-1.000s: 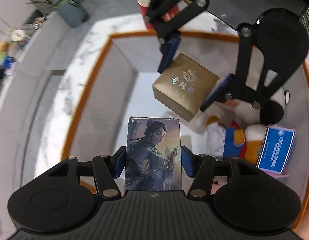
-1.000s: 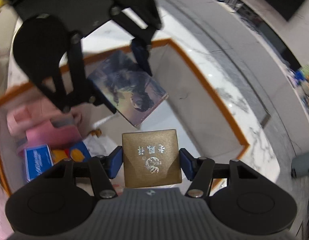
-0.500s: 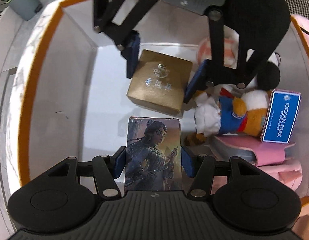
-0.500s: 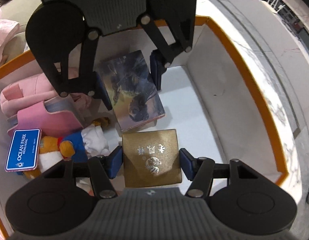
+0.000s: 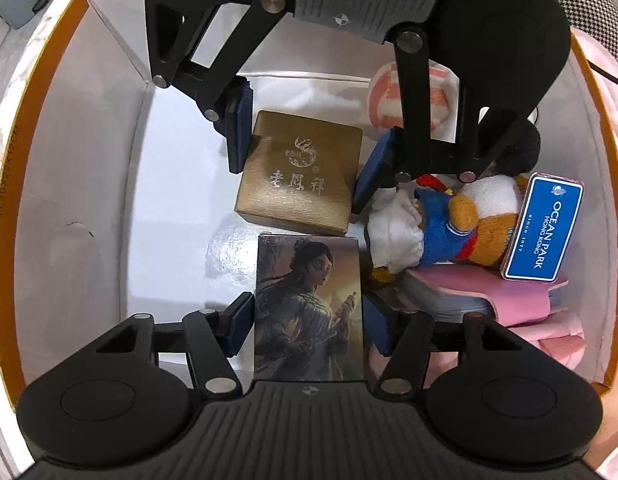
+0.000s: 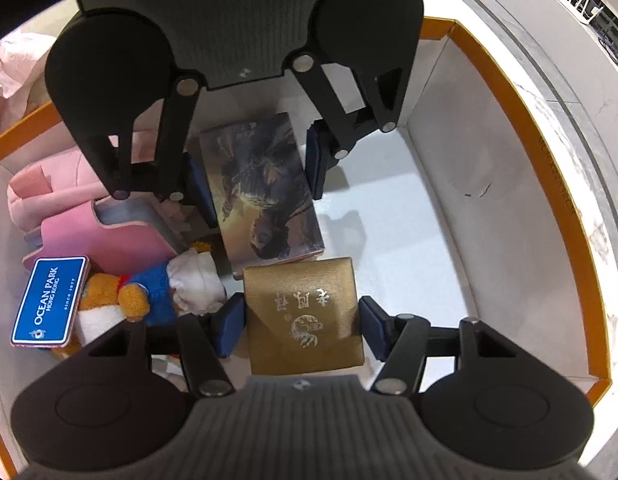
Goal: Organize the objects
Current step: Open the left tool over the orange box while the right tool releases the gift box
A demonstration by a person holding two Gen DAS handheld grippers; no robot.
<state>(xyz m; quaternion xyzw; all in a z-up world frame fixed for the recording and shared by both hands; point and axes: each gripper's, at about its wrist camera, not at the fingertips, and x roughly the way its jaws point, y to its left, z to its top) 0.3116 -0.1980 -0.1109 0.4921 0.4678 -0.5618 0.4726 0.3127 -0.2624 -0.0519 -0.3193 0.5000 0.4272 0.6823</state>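
Observation:
Both grippers reach down into a white box with an orange rim [image 5: 121,44] [image 6: 509,92]. My left gripper [image 5: 309,324] is shut on a flat box printed with a woman's portrait [image 5: 309,308], which also shows in the right wrist view [image 6: 261,188]. My right gripper [image 6: 301,324] [image 5: 305,152] is shut on a gold box with silver characters [image 6: 305,316] [image 5: 301,172]. The two boxes are held end to end, low over the white floor of the box.
A plush toy in blue, white and orange [image 5: 437,224] [image 6: 149,296] lies in the box beside the held boxes, with a blue OCEAN PARK tag [image 5: 543,228] [image 6: 49,304], a pink notebook [image 5: 489,296] [image 6: 109,236] and pink items.
Both grippers have moved from above the rim down into the white box, bringing the portrait box and gold box close together near its floor. Grips are unchanged.

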